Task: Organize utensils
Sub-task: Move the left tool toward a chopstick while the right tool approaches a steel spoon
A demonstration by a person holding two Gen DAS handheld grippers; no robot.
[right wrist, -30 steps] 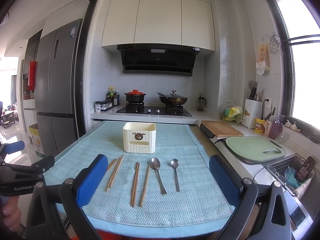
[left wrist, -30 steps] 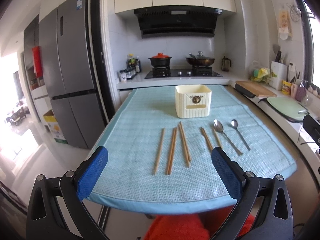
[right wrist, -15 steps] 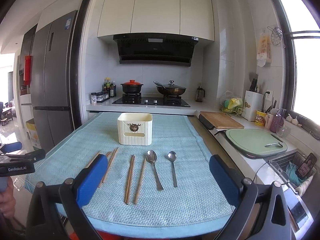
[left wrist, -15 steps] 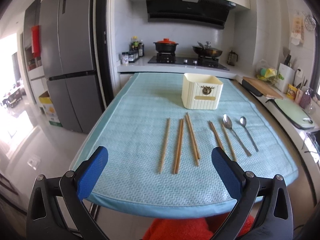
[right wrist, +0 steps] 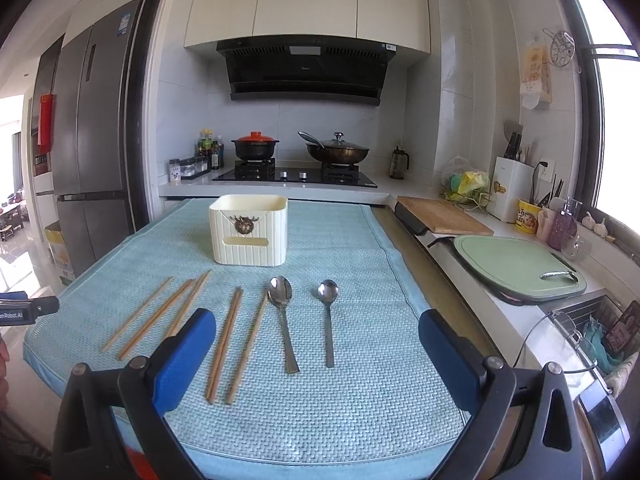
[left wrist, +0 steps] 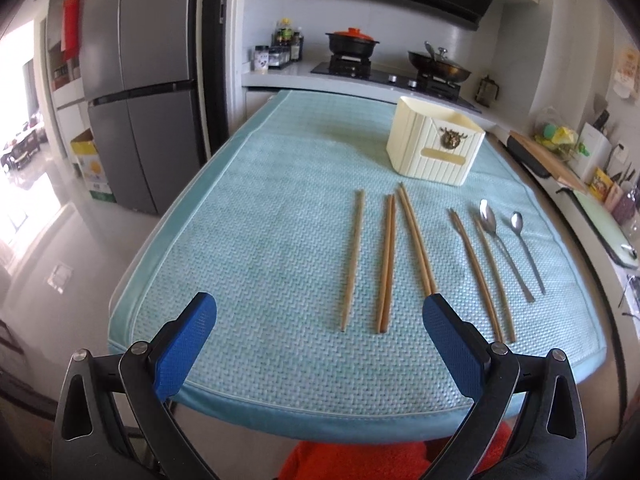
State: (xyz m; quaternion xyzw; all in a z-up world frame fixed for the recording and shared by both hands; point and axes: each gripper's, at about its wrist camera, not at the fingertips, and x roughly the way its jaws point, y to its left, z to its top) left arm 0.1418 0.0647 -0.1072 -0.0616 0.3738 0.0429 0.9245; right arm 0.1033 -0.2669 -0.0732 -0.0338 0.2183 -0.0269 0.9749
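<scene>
Left gripper (left wrist: pixel 320 320): spread wide, empty, low over the near edge of the blue mat (left wrist: pixel 260 240).
Right gripper (right wrist: pixel 316 340): spread wide, empty, above the mat's near half.
Chopsticks (left wrist: pixel 386 264): flat on the mat in loose pairs, one single (left wrist: pixel 353 258) apart to the left.
Spoons (right wrist: pixel 284 320): two, side by side, right of the chopsticks.
Holder (right wrist: pixel 249 229): cream box upright behind the row, apparently empty.
Risk: thin sticks lying flat, likely to roll or slip from a shallow pinch; paired ones prone to splitting.
Risk: holder light, liable to tip if nudged.
</scene>
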